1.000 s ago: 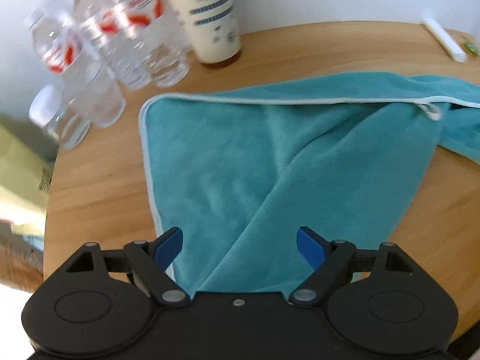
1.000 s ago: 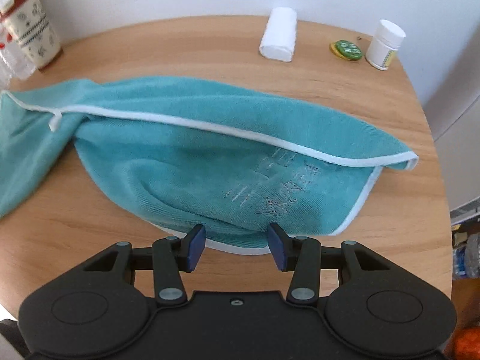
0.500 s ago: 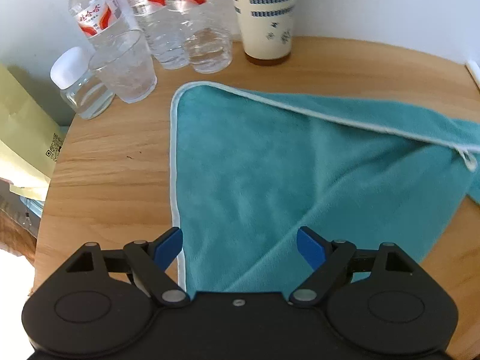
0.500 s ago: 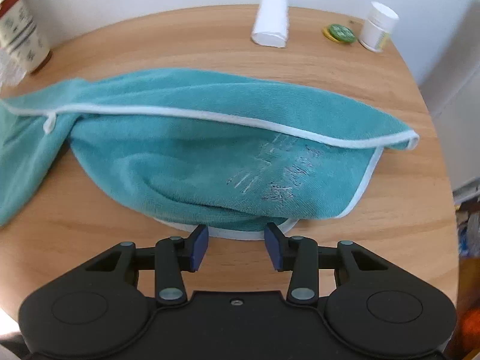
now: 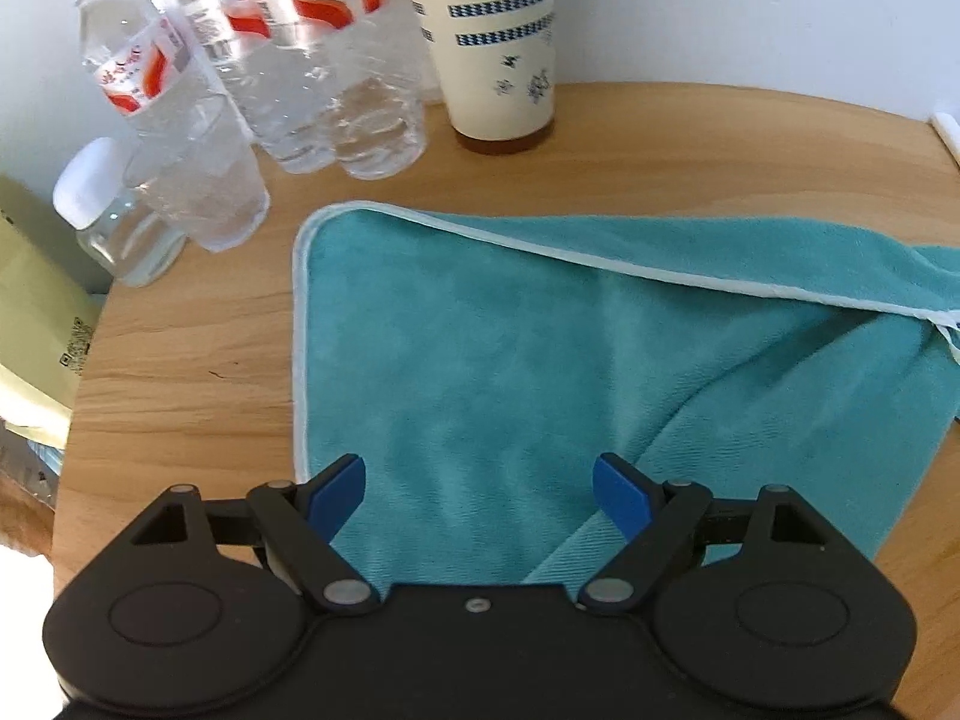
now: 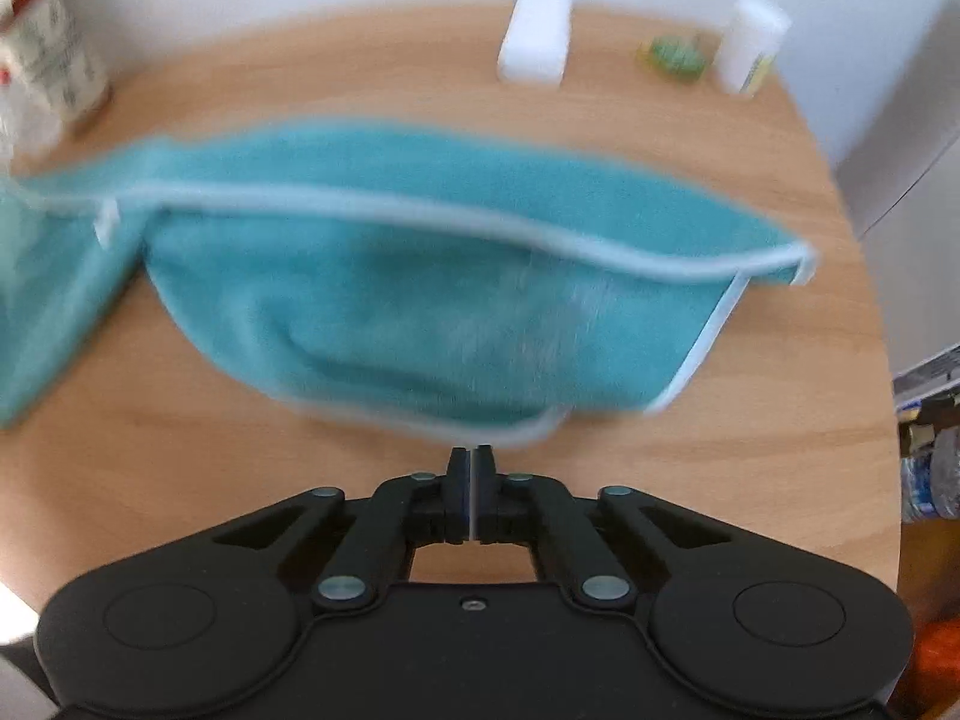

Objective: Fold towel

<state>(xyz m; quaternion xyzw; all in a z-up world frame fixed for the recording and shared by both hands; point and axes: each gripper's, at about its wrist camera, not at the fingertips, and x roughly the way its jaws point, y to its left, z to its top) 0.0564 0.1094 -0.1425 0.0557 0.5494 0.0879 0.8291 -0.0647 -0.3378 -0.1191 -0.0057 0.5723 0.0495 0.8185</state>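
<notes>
Over on the left a cluster of water bottles (image 5: pixel 312 78) and a paper cup (image 5: pixel 498 42) crowd just beyond the teal towel (image 5: pixel 540 360), which lies half-doubled and rumpled across the round table (image 5: pixel 180 360). The left gripper (image 5: pixel 479 495) hovers spread wide above the towel's near-left edge, holding nothing. To the right, the right gripper (image 6: pixel 471 463) is pinched closed on the towel's white hem. If only one layer is caught, lifting could drag the cloth crooked; a wide sweep might topple those bottles.

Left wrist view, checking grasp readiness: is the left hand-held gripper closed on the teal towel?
No, the left hand-held gripper stands wide open, its blue fingertips apart over the teal towel.
</notes>
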